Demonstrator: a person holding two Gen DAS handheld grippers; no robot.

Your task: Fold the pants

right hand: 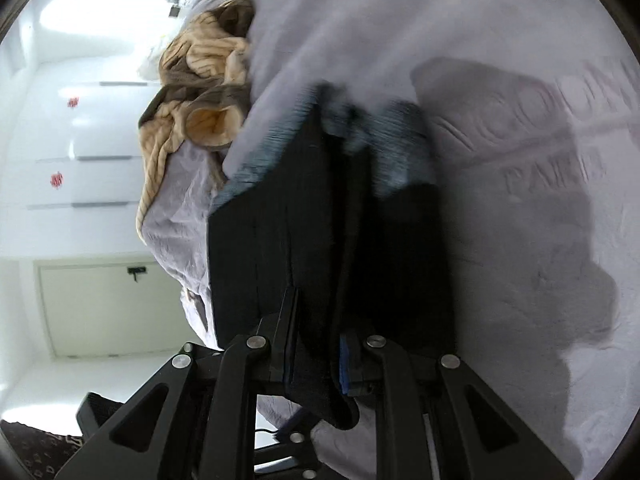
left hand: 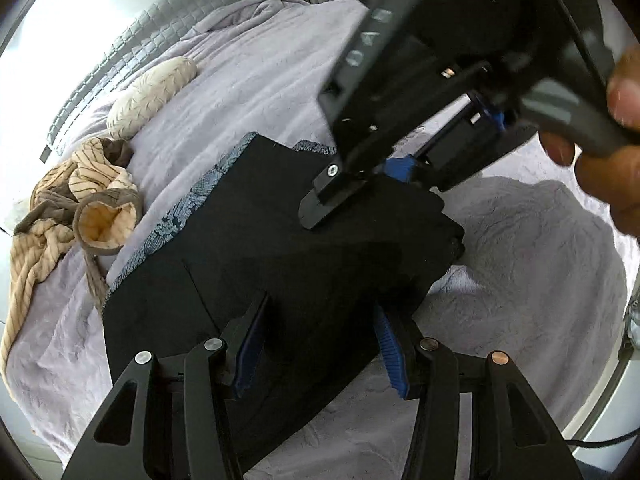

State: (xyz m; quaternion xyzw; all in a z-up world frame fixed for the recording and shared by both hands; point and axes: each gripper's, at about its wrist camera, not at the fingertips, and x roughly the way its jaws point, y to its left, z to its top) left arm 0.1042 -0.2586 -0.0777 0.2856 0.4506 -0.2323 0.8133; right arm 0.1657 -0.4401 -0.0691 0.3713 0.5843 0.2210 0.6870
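Note:
Black pants [left hand: 320, 248] lie in a folded stack on the lavender bed cover [left hand: 520, 280]. My left gripper [left hand: 320, 328] is at the stack's near edge, with the black cloth filling the gap between its blue pads. My right gripper [left hand: 356, 192] reaches in from the upper right, held by a person's hand [left hand: 616, 152], and clamps the far edge of the pants. In the right wrist view the right gripper [right hand: 318, 352] is shut on a fold of the black pants [right hand: 304, 220], and cloth hangs below the fingers. This view is motion-blurred.
A blue patterned cloth [left hand: 192, 200] shows under the pants' left and far edges. A beige striped garment [left hand: 80, 200] and a cream pillow [left hand: 152, 92] lie at the left, by the grey quilted headboard [left hand: 160, 24]. White cupboard fronts [right hand: 80, 140] stand beyond the bed's edge.

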